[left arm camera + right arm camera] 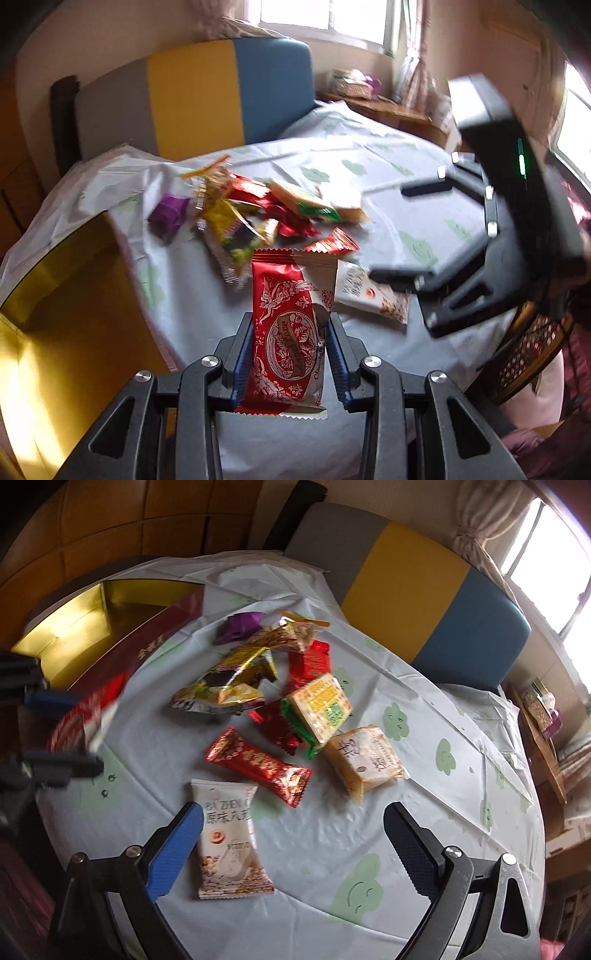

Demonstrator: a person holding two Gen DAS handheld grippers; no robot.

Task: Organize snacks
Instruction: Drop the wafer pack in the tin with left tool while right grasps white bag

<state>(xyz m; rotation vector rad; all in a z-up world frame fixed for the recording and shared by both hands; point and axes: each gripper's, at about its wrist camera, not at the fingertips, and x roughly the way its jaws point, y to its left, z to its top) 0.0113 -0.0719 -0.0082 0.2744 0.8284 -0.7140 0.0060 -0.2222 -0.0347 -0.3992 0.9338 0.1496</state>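
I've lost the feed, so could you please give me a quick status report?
Left tongs shut on red wafer packet, lifted. Right tongs open over white snack packet. Gold box open, unobstructed.

Snack pile (273,686) on table (424,782), open box (110,627) to its left

Pale blue plastic tablecloth (332,834): green smiling-cloud print. Flat foil snack packet (286,332): red, white ornamental print. Open rectangular box (110,627): gold inside, maroon outside.
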